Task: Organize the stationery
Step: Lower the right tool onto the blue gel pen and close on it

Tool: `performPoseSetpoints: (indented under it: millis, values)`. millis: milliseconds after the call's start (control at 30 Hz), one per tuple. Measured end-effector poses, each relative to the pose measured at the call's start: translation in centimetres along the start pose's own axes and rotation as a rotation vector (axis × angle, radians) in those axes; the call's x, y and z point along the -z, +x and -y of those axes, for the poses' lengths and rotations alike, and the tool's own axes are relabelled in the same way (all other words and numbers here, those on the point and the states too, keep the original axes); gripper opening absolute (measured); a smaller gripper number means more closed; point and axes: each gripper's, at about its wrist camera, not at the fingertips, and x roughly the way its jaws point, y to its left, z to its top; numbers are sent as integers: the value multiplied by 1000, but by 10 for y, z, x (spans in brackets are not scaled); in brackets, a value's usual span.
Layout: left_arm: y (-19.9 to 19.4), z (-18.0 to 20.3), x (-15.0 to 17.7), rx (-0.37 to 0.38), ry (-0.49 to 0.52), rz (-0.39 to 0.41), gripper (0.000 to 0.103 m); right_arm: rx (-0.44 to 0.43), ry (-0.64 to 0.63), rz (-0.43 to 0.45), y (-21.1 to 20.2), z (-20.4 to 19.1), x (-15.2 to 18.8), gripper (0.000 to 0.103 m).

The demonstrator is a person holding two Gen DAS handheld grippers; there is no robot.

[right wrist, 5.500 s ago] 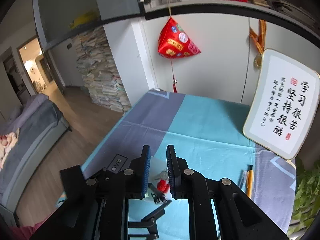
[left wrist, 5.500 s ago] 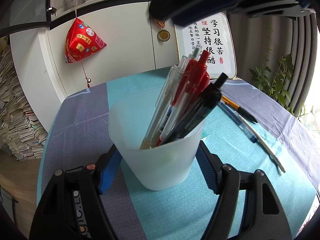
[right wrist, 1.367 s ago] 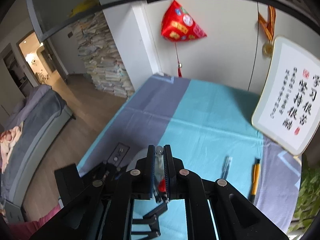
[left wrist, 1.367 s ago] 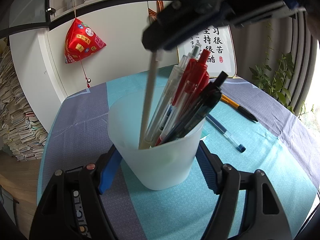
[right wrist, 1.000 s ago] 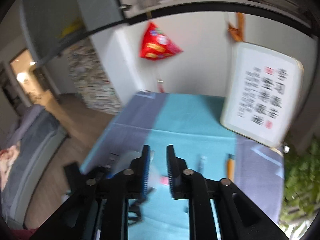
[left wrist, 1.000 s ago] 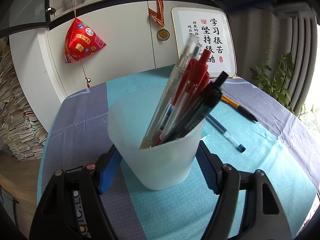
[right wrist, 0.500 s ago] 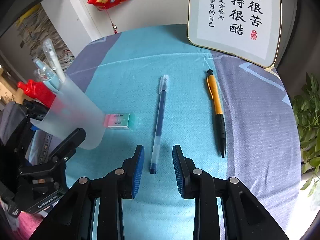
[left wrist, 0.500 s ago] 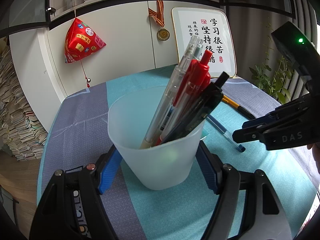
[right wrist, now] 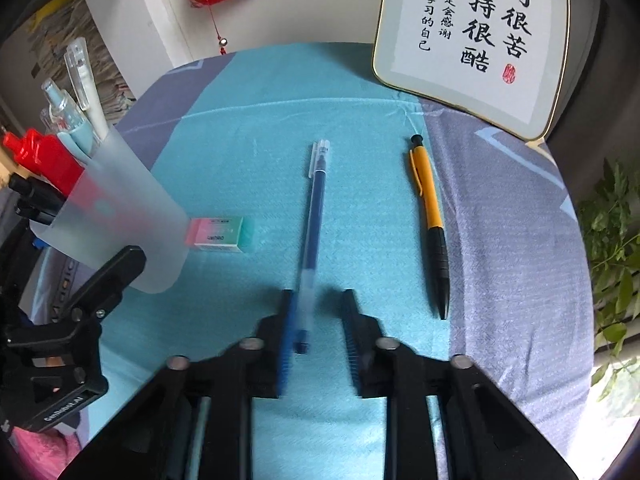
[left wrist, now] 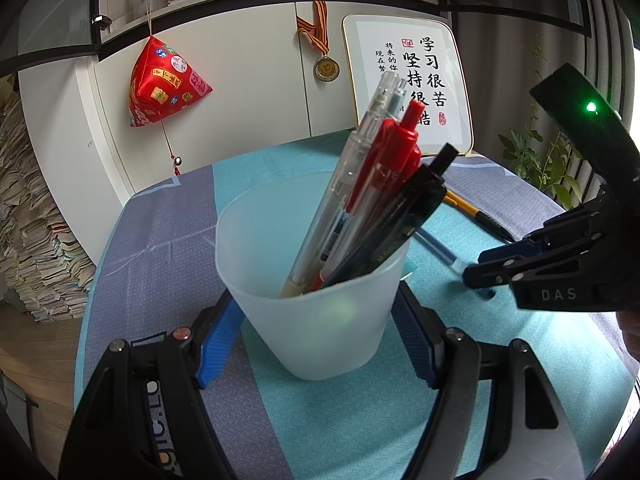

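Note:
A frosted plastic cup point(left wrist: 320, 320) holds several pens point(left wrist: 384, 184), red, black and clear. My left gripper point(left wrist: 316, 320) is shut on the cup's lower sides and keeps it upright on the cloth. A blue gel pen point(right wrist: 316, 200) lies on the teal cloth. My right gripper point(right wrist: 316, 304) is low over the pen's near end, its blurred jaws closing with the pen between them. The left pad is beside the barrel and a gap still shows on the right. In the left wrist view the right gripper point(left wrist: 476, 268) sits to the right of the cup.
An orange and black mechanical pencil point(right wrist: 430, 208) lies right of the blue pen. A pink and green eraser point(right wrist: 220, 234) lies beside the cup point(right wrist: 116, 240). A framed calligraphy board point(right wrist: 476, 36) leans at the table's back. A plant point(right wrist: 616, 232) stands past the right edge.
My right gripper came away from above the cup, dropped to the table and now straddles the blue pen, jaws narrowing. The left gripper and cup have not moved.

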Motion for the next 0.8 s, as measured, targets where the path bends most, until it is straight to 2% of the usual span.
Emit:
performPoseSetpoints:
  millis: [33,233,433,633,700,800]
  values:
    - [0,0,0,0,0,0,72,3,-3,-2,0,0,0,8]
    - [0,0,0,1,-2,0,72,-11,-13,-10,-10,6,10,8]
    - [0,0,0,1,-1,0,72,-42,-53,-55,-37,15,47,8]
    - [0,0,0,0,0,0,72,-16,-118,-125,-57,24,82,8]
    - [0,-1,0,1,-1,-1,72,-23,-120,-135,-59,27,85,8]
    - [0,0,0,1,-2,0,72,-39,-83,-104,-62,31,79,14]
